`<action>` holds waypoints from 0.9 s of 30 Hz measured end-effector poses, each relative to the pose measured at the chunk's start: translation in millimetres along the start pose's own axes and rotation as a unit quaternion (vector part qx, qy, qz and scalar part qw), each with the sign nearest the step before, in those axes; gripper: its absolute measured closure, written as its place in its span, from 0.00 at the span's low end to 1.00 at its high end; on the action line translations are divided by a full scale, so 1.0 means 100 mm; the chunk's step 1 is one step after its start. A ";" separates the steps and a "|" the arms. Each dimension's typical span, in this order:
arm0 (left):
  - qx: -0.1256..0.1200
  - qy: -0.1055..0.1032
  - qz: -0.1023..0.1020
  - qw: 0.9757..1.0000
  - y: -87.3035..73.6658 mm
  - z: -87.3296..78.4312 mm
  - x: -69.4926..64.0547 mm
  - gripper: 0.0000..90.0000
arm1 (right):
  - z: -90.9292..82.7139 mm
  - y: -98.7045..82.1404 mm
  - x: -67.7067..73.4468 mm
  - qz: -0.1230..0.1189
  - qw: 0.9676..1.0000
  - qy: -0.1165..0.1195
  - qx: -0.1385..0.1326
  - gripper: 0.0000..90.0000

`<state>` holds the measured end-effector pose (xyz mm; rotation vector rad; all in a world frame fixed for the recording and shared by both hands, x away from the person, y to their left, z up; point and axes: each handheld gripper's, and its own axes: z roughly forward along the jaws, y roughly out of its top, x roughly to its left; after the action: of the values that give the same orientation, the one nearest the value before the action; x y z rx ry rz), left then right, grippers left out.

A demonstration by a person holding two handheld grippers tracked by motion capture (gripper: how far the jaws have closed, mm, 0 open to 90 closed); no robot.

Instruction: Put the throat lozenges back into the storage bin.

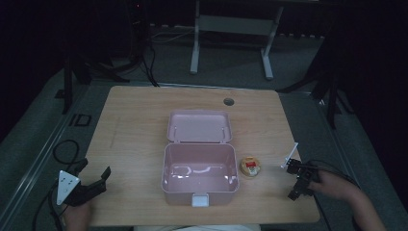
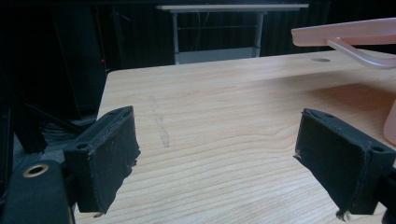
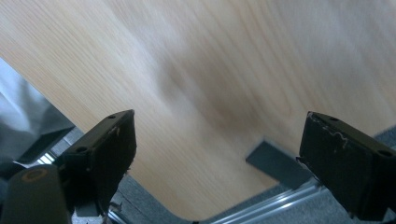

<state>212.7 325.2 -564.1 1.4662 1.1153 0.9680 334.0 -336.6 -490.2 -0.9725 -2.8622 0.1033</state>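
An open pink plastic box (image 1: 199,174) stands at the middle of the wooden table (image 1: 134,125), its lid (image 1: 199,126) folded back flat behind it. The inside of the box looks bare. A small round yellow container (image 1: 250,167) sits just right of the box. My left gripper (image 1: 95,170) rests near the table's front left corner, open, holding nothing; in the left gripper view (image 2: 215,158) the lid (image 2: 345,35) shows at upper right. My right gripper (image 1: 294,182) is at the front right, right of the yellow container, open and bare (image 3: 217,158) over blurred wood.
A round cable hole (image 1: 228,101) lies near the table's far edge. Beyond the table stands a white desk frame (image 1: 231,29) on grey floor. Dark stands and cables sit at the back left (image 1: 139,53). The right gripper view takes in the table's rounded corner (image 3: 187,212).
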 end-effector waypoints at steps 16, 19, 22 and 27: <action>-0.001 -0.002 -0.001 1.000 0.00 0.00 0.00 0.15 | -0.06 0.67 0.05 -0.036 0.999 -0.001 -0.002 0.12; -0.001 -0.003 -0.001 1.000 0.00 0.00 0.00 0.15 | -0.07 0.81 0.10 -0.048 0.999 -0.011 -0.006 0.12; -0.001 -0.004 -0.001 1.000 0.00 0.00 0.01 0.15 | -0.07 0.93 0.13 -0.052 0.999 -0.009 -0.013 0.12; -0.001 -0.005 -0.001 1.000 0.00 0.00 0.01 0.15 | -0.05 1.14 0.18 -0.063 0.998 -0.014 -0.011 0.12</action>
<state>212.5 325.9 -564.1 1.4655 1.1079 0.9592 389.2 -234.9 -495.2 -0.7979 -2.9477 0.0736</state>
